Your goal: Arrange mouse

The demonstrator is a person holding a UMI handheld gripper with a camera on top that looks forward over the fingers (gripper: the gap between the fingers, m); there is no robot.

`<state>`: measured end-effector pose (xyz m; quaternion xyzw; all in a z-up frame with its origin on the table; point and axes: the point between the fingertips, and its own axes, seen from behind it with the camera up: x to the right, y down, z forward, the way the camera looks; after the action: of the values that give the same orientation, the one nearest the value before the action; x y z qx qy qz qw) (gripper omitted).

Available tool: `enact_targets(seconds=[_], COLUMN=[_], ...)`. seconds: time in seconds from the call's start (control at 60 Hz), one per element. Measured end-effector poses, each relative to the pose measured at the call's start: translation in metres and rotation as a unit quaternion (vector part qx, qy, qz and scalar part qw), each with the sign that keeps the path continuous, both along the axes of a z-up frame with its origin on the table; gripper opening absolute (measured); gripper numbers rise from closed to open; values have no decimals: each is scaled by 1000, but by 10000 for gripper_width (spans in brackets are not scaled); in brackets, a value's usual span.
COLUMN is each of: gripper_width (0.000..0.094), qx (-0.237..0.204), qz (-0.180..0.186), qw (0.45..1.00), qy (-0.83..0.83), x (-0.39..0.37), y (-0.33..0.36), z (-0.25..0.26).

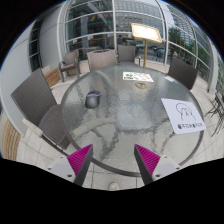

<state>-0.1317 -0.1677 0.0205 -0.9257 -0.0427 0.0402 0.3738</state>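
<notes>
A small dark mouse (94, 97) lies on the round glass table (125, 140), at its left part, well beyond my fingers. A white sheet with a drawn outline and a dark label (185, 113) lies at the table's right side. My gripper (113, 160) is held above the near edge of the table, its two magenta-padded fingers (80, 158) spread wide apart with nothing between them. Through the gap I see the table's rim and the tiled floor below.
Grey chairs stand around the table: one at the left (32, 92), one at the near left (55, 125), others at the far side (126, 54) and right (183, 72). A smaller paper (137, 76) lies at the table's far part. A wooden stand (149, 36) rises behind, before glass walls.
</notes>
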Motion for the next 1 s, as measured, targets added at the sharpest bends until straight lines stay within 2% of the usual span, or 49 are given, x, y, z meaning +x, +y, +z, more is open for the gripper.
enact_targets(seconds=[0.25, 0.417, 0.517, 0.6, 0.65, 0.717, 0.817, 0.917, 1.0], gripper_width=[842, 838, 739, 550, 469, 426, 298, 295, 293], qx=[11, 9, -3, 2, -3, -8, -13, -22, -24], qz=[34, 31, 28, 13, 8, 1, 1, 2, 17], qw=[999, 999, 1000, 1000, 1000, 1000, 1000, 1000, 1000], qy=[17, 16, 10, -9, -13, -6, -11, -3, 10], x=[-98, -121, -124, -115, -112, -111, -107, -111, -109], y=[134, 210, 234, 250, 249, 248, 248, 248, 246], z=[-15, -25, -35, -38, -36, -39, -38, -37, -22])
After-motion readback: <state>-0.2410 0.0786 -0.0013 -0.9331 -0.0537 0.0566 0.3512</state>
